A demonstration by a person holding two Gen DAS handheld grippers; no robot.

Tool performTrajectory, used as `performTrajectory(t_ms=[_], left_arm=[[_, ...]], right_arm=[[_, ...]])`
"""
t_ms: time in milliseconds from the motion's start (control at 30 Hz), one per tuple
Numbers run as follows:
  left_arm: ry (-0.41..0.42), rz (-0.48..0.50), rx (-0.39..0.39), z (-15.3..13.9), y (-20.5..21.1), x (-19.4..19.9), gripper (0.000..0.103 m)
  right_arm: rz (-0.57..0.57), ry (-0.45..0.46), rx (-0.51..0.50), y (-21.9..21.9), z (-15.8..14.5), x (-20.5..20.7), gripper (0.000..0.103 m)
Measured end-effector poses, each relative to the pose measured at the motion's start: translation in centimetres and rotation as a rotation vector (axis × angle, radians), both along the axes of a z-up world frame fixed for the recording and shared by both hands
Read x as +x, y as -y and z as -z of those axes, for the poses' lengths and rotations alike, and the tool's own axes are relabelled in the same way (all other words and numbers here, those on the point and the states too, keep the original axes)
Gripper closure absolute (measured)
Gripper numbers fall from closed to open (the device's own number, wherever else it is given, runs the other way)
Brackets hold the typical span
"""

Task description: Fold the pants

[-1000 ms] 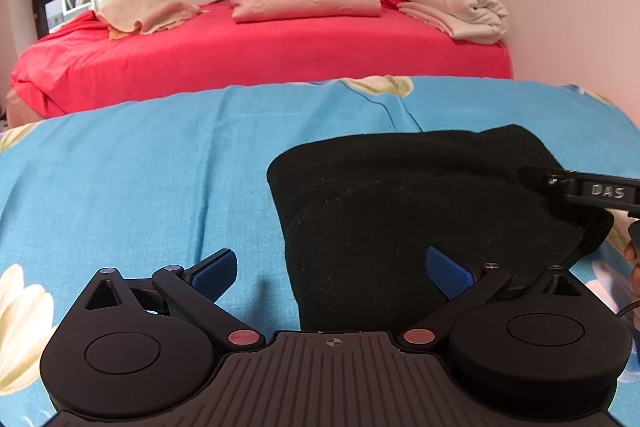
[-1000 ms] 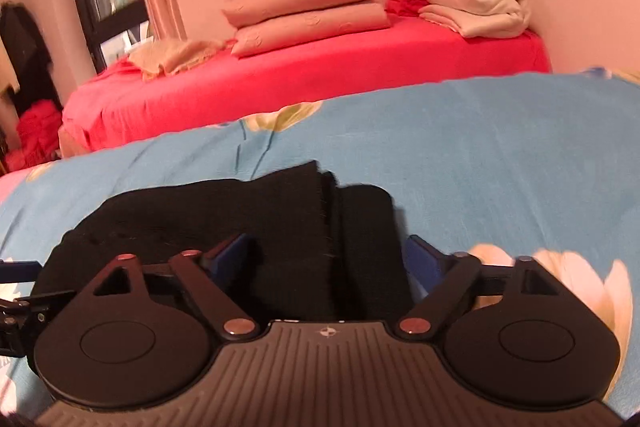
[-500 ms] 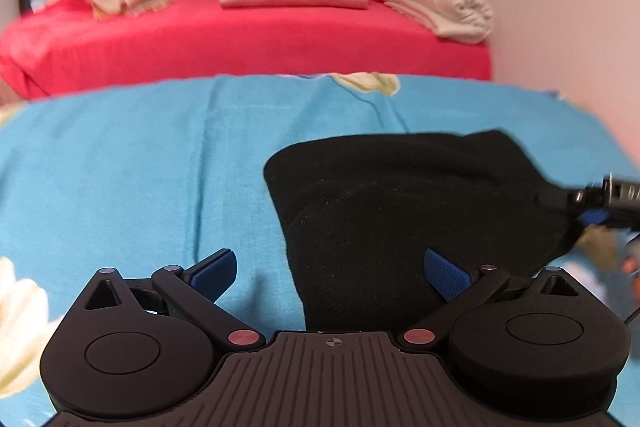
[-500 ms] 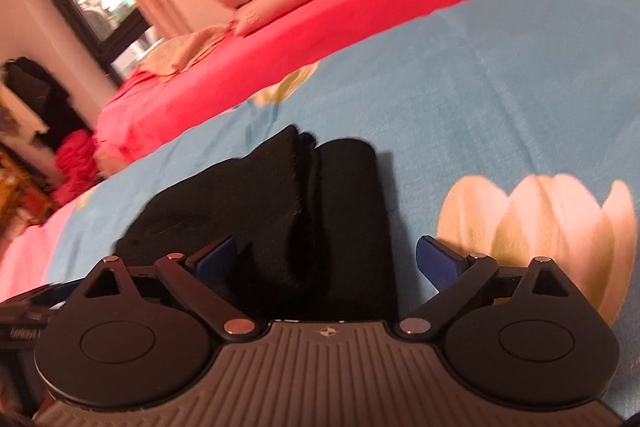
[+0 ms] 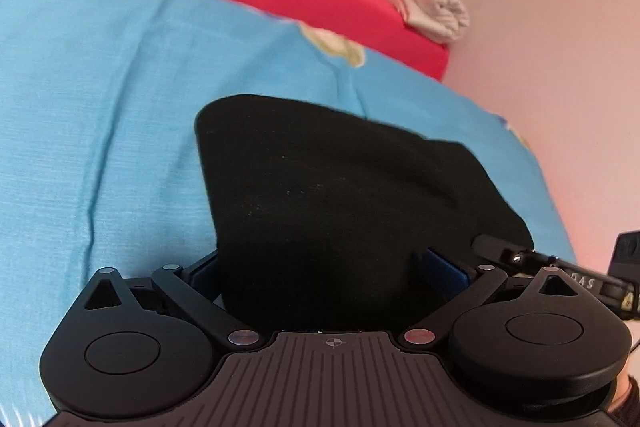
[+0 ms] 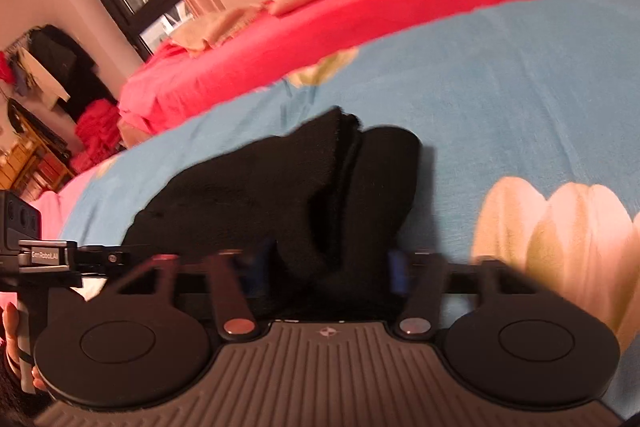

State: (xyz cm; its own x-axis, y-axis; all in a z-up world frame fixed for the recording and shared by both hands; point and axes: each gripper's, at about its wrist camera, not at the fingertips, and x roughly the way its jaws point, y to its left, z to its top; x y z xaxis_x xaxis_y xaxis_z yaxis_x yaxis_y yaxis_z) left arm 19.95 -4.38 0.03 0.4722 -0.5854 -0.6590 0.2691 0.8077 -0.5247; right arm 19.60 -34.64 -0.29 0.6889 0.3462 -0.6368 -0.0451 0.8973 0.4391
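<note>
Nearest us, the left tool [image 5: 320, 275] stands wide open astride the near edge of the black pants [image 5: 340, 203], its blue pads clear of the cloth. The right tool [image 6: 328, 267] is closing with a bunched fold of the pants [image 6: 288, 195] between its fingers — whether the pads press yet we cannot tell. The pants lie folded into a thick dark bundle on the blue flowered bedspread [image 5: 100, 99], long axis running across between the tools — behind them a red bed [image 6: 320, 23] with folded bedding

Blue flowered bedspread [image 5: 100, 99], folded black pants [image 5: 340, 195] lying on it, apparently several layers thick
</note>
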Motion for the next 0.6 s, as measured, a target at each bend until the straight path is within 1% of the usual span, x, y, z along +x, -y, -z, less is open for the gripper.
performTrajectory(t_ms=[67, 133, 233, 333, 400, 433, 467, 500, 533, 567, 600], left_arm=[[0.043, -0.001, -0.002, -1.9, 0.0, -1.5, 0.000], [0.062, 0.016, -0.018, -3.9, -0.1, -3.1, 0.000], [0.110, 0.026, 0.013, -6.8, -0.5, -6.5, 0.000], [0.166, 0.047, 0.016, -7.9, -1.2, -10.7, 0.000], [0.184, 0.045, 0.045, -7.1, -1.4, -12.9, 0.000], [0.180, 0.041, 0.076, -6.1, -1.2, -13.7, 0.000], [0.166, 0.039, 0.122, -4.8, -1.0, -14.2, 0.000], [0.132, 0.029, 0.170, -3.3, -0.7, -14.2, 0.000], [0.082, 0.007, 0.227, -1.7, -0.5, -14.1, 0.000], [0.051, -0.016, 0.259, -0.4, -0.5, -14.1, 0.000], [0.054, -0.045, 0.213, -0.1, -1.2, -14.4, 0.000]], right_arm=[[0.002, 0.033, -0.013, -0.6, -1.4, -1.4, 0.052], [-0.019, 0.064, 0.001, -1.0, -3.2, -3.3, 0.052], [-0.052, 0.099, 0.009, -1.3, -6.0, -6.8, 0.052], [-0.077, 0.126, 0.022, -1.1, -7.6, -10.6, 0.051], [-0.090, 0.111, 0.057, -0.8, -7.2, -12.7, 0.049], [-0.099, 0.089, 0.073, -0.9, -6.4, -13.2, 0.044], [-0.110, 0.056, 0.062, -1.0, -5.1, -13.5, 0.041], [-0.101, 0.001, 0.030, -1.1, -3.5, -13.6, 0.040], [-0.066, -0.071, -0.011, -1.3, -2.1, -13.4, 0.038], [-0.033, -0.099, -0.038, -1.2, -1.1, -13.5, 0.029], [-0.021, -0.069, -0.005, -0.8, -1.0, -14.0, 0.028]])
